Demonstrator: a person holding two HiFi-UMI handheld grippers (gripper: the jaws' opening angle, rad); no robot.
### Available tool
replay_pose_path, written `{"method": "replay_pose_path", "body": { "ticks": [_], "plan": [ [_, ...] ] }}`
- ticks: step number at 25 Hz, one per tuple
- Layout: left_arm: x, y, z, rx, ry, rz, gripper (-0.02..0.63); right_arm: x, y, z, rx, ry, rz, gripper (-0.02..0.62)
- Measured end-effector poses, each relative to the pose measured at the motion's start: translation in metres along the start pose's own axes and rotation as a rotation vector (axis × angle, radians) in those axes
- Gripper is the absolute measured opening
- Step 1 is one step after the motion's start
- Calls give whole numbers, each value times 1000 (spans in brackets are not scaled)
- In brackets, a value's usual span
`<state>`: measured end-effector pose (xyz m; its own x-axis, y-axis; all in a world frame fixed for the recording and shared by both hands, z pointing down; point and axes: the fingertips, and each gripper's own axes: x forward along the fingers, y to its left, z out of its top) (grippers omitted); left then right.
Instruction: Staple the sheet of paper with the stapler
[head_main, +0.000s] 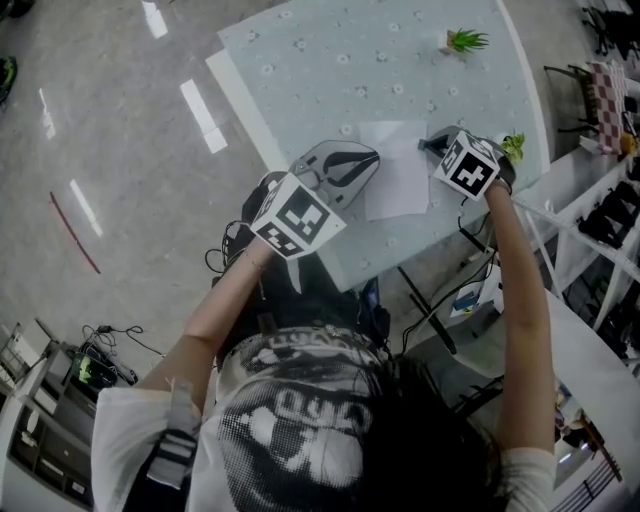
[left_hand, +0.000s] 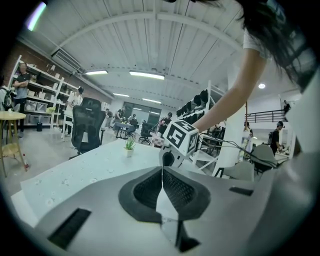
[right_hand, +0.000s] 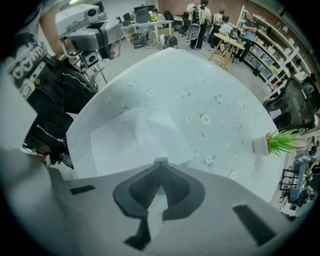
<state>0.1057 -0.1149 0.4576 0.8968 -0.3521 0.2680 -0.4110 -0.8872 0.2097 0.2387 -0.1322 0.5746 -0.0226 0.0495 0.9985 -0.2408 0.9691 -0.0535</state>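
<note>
Now the right tongs (right_hand: 160, 170) are pressed together with nothing pinched, pointing straight down over the dark stapler (head_main: 432, 146) at the right edge of the sheet of paper (head_main: 397, 172) on the counter (head_main: 330, 60). The left tongs (head_main: 360, 160), also pressed together, sit at the sheet's left edge. The right hand is nearer, so the downward press looks like its job.

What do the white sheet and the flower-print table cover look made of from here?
White rectangular sheet: thin matte paper; it lies nearly flat with a soft crease lifting in it. Pale blue-green flower-print table cover: probably plastic-coated cloth or vinyl; it looks smooth with no weave visible, though plain cloth is possible.
</note>
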Motion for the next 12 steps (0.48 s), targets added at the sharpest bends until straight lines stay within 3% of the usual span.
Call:
{"method": "replay_pose_path", "body": {
  "ticks": [4,9,12],
  "plan": [
    [-1,-4,1,6,-6,-7,5,2,-1,1,13,-2,-9,3],
    [-7,-11,4,18,-3,-4,5,4,0,1,-46,77,2,3],
    [-15,-11,5,27,-2,2,5,4,1,1,-8,39,19,3]
  ]
}}
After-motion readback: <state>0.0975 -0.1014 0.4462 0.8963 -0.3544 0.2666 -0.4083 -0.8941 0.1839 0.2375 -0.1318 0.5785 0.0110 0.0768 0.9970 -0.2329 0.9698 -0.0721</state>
